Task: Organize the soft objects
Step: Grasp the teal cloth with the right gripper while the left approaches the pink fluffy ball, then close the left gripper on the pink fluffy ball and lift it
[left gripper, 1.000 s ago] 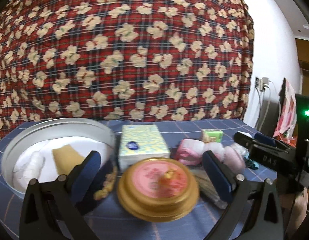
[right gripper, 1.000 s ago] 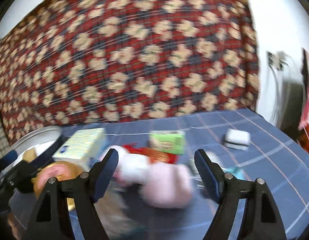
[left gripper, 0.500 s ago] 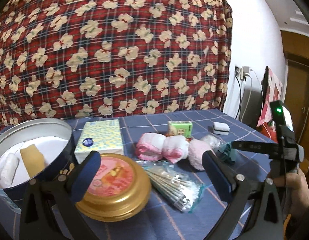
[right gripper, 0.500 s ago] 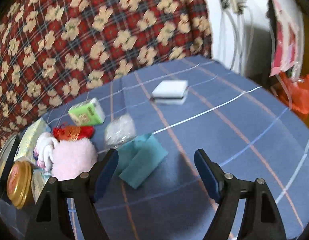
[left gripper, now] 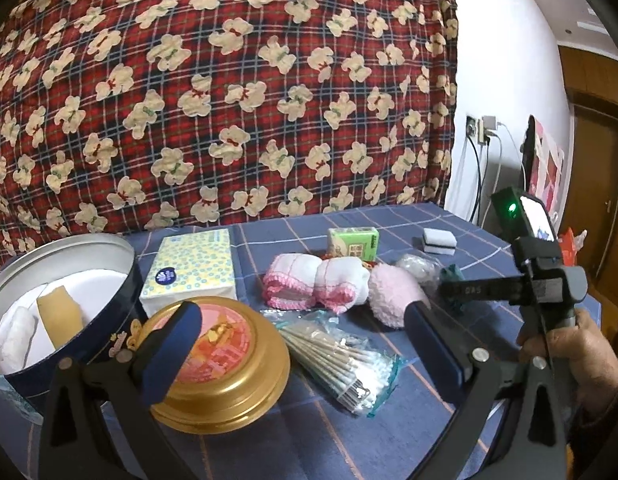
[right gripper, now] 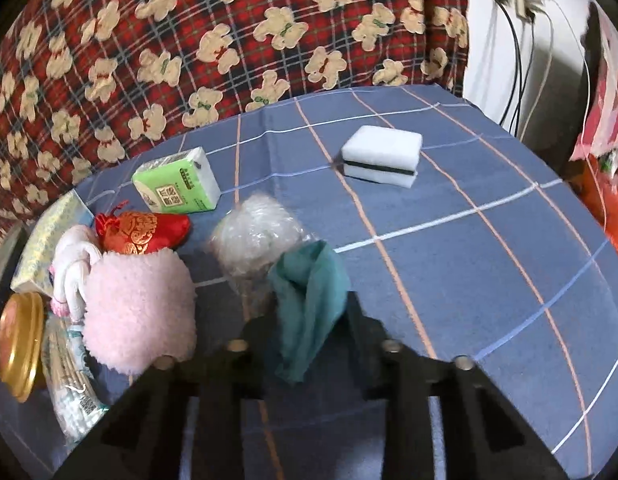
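Observation:
My right gripper (right gripper: 309, 322) is shut on a teal cloth (right gripper: 309, 300), which bunches up between its pads on the blue checked tablecloth (right gripper: 489, 280). In the left wrist view the same gripper (left gripper: 449, 290) is held by a hand at the right, with the teal cloth (left gripper: 453, 271) at its tip. My left gripper (left gripper: 299, 320) stands open above a gold lid (left gripper: 225, 364) and a pack of cotton swabs (left gripper: 341, 364), holding nothing. A pink fluffy item (right gripper: 137, 312), pink-edged rolled towels (left gripper: 309, 284) and a red embroidered pouch (right gripper: 145, 230) lie left of the cloth.
An open round tin (left gripper: 109, 320) at the left holds a white cloth and a tan piece. A tissue box (left gripper: 193, 268), a green tissue pack (right gripper: 177, 186), a clear crinkled bag (right gripper: 257, 236) and a white sponge (right gripper: 383, 156) lie around. A bear-print blanket hangs behind.
My right gripper swung right and down from the pink item to the teal cloth, then its jaws went from wide open to shut on the cloth. The left gripper shifted sideways a little.

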`<state>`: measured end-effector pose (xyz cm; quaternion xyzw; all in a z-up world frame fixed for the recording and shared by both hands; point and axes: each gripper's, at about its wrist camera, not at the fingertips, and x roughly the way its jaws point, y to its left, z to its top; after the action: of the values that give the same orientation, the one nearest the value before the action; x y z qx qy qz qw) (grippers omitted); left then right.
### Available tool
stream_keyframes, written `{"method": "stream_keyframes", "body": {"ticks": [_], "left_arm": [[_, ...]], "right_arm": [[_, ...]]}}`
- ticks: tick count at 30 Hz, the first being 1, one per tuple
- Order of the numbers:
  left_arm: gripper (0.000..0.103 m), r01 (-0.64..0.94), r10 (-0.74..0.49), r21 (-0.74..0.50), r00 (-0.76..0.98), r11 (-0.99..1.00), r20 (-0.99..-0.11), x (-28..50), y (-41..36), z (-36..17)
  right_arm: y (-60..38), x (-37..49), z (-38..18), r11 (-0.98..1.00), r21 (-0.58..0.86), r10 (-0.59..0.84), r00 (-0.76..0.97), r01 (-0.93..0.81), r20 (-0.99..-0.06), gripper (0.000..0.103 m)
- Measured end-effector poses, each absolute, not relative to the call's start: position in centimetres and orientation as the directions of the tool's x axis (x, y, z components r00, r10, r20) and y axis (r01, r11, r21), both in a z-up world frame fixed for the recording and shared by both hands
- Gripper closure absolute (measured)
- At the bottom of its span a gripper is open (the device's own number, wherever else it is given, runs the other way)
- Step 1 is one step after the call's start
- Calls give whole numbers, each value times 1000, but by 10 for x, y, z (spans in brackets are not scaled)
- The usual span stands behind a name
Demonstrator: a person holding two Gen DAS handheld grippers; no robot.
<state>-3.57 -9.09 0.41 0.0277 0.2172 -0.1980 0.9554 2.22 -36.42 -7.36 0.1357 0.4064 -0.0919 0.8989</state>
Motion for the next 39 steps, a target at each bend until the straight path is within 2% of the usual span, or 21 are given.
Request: {"method": "stream_keyframes", "body": {"ticks": [4,12,16,18,21,23,25,28,30,32,34,36,37,38,39], "left_arm": [[1,408,-375,-27,811,913,-449,-38,-99,3],[1,454,-427,-66,765,889,-482,-32,-122,1],[1,469,-443,-82,744,880,-501,-24,-145,2],[6,476,-443,-82,723,876,-530,-15,-162,3],[20,484,-433,-87,672,871,-601,1,-189,-3],[33,466,-403,-89,637,880,-657,13,-203,-12],[38,448,-390,-114,592,887,-705,25,-213,-22],[38,400,-340,-109,569,910,-749,37,-223,-33],[34,388,-333,-109,577,915,-746,41,-228,-32],[26,378,-337,-125,570,917,-749,45,-232,-31],[25,363,-332,-132,569,922,-752,49,-235,-32],[29,366,-322,-113,582,924,-747,49,-239,-35],[38,373,-331,-122,568,920,-754,50,-239,-37],[51,378,-344,-138,559,916,-754,53,-238,-38],[55,386,-368,-163,549,908,-751,55,-236,-38]], "right_arm": [[-374,5,-66,929,251,-19,712,272,-702,80],[-371,-35,-35,940,239,-95,859,244,-503,81],[-375,-44,-28,932,245,-140,888,267,-438,81],[-379,-49,-26,923,257,-165,897,287,-410,81],[-381,-57,-23,910,276,-198,910,309,-365,81],[-382,-64,-21,909,281,-206,918,308,-339,81],[-380,-66,-20,911,279,-206,922,303,-327,81],[-378,-66,-19,915,268,-209,923,301,-324,81],[-377,-66,-19,918,264,-207,924,297,-322,81],[-376,-64,-19,921,256,-205,924,294,-324,81],[-374,-65,-19,924,249,-202,925,289,-322,81],[-374,-65,-19,925,247,-202,925,288,-321,81],[-373,-65,-19,925,247,-203,925,289,-322,81],[-373,-65,-19,924,247,-204,924,290,-323,81],[-373,-65,-19,924,245,-206,923,293,-325,81]]}}
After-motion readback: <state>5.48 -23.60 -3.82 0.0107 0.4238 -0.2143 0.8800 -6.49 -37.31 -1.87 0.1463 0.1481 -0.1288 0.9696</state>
